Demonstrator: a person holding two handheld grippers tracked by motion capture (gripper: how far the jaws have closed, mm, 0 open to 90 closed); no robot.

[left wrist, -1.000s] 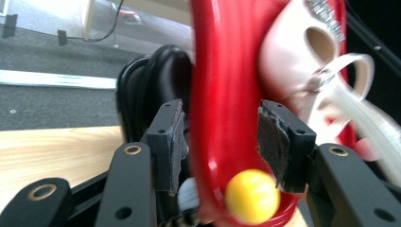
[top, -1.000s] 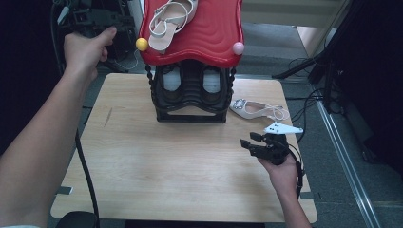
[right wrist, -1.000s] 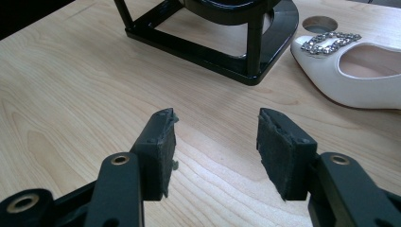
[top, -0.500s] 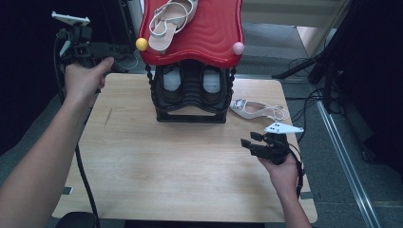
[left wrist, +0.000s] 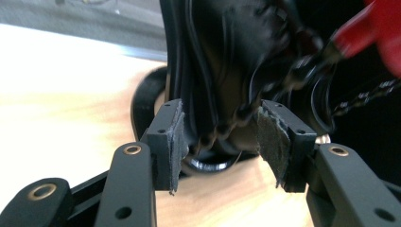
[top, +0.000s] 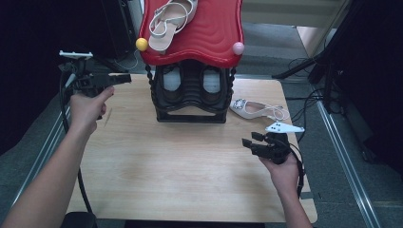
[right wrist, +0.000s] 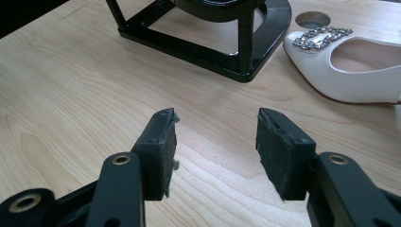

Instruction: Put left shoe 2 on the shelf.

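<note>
A shoe rack [top: 190, 102] with a black frame and a red wavy top shelf [top: 209, 33] stands at the back of the wooden table [top: 180, 161]. A cream strappy sandal [top: 171, 21] lies on the red shelf. A white shoe with a jewelled buckle [top: 254, 109] [right wrist: 350, 75] lies on the table right of the rack. My left gripper [top: 124, 78] [left wrist: 220, 137] is open, left of the rack and pointing at its side, where a beaded black chain [left wrist: 236, 118] hangs beyond the pads. My right gripper [top: 251, 141] [right wrist: 215, 142] is open and empty, low over the table's right part.
A pair of dark shoes [top: 172, 80] sits on the rack's lower shelf. A yellow ball [top: 141, 44] and a pink ball [top: 238, 48] cap the red shelf's front corners. Cables and a metal rail [top: 351, 166] run along the floor at the right.
My left gripper has come down from beside the red shelf to the level of the rack's lower part, at the table's far left. The right gripper has not moved.
</note>
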